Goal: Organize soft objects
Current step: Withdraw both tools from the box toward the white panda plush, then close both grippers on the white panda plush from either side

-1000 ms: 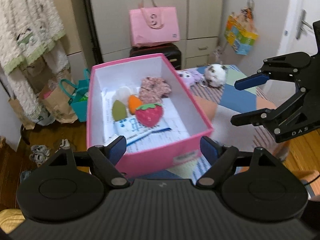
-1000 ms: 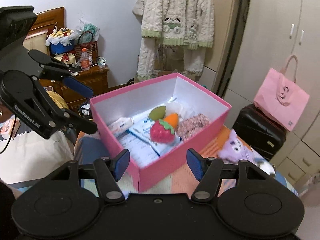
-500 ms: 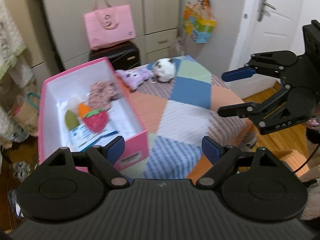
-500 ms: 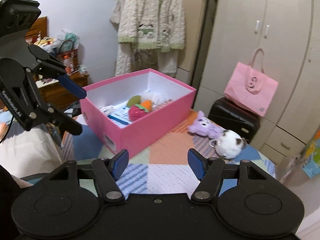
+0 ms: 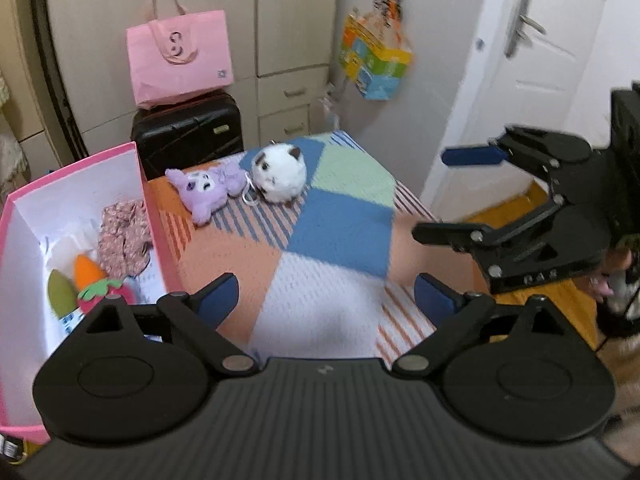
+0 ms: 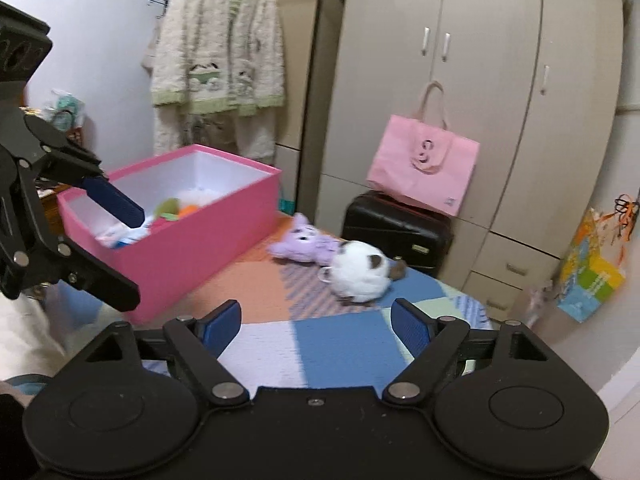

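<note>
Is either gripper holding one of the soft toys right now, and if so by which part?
Nothing is held. The left gripper and right gripper have been opening, jaws empty; the purple plush and white plush lie untouched.

2 wrist fisheyes, angled down over the patchwork table (image 5: pixel 336 232)

Left looks from the near edge, right from its right side; both share the pink box (image 6: pixel 200 248) and 2 plush toys.

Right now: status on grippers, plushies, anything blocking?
Left gripper and right gripper both opening, empty. Purple plush and white plush on patchwork cover, outside pink box. Path clear.
</note>
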